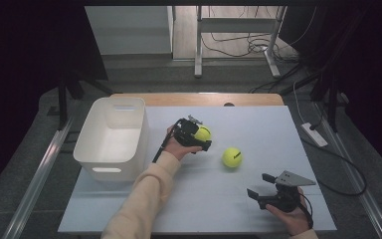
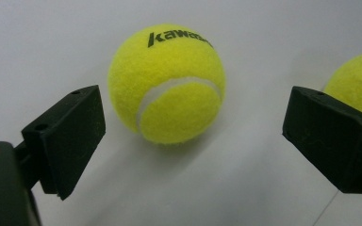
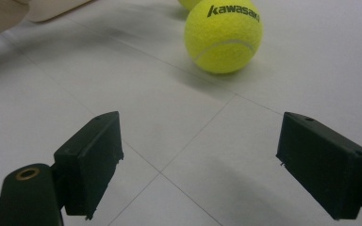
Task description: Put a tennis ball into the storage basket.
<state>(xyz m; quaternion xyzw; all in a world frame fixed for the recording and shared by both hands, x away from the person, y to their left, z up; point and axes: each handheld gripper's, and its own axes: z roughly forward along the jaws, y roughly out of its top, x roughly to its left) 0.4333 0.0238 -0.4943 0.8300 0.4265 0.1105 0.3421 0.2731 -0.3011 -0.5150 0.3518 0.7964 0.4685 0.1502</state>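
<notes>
Left claw (image 2: 193,141) spread wide, empty, 1 ball (image 2: 167,84) just ahead between its jaws, untouched. Right claw (image 3: 198,165) equally wide, empty above bench (image 3: 169,141), second ball (image 3: 223,36) farther ahead.

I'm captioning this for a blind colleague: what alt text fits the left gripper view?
A yellow tennis ball with black lettering sits on the white table, framed between the open black jaws of the left tool, not yet touched. A second yellow ball peeks in behind the right-hand jaw.
</notes>
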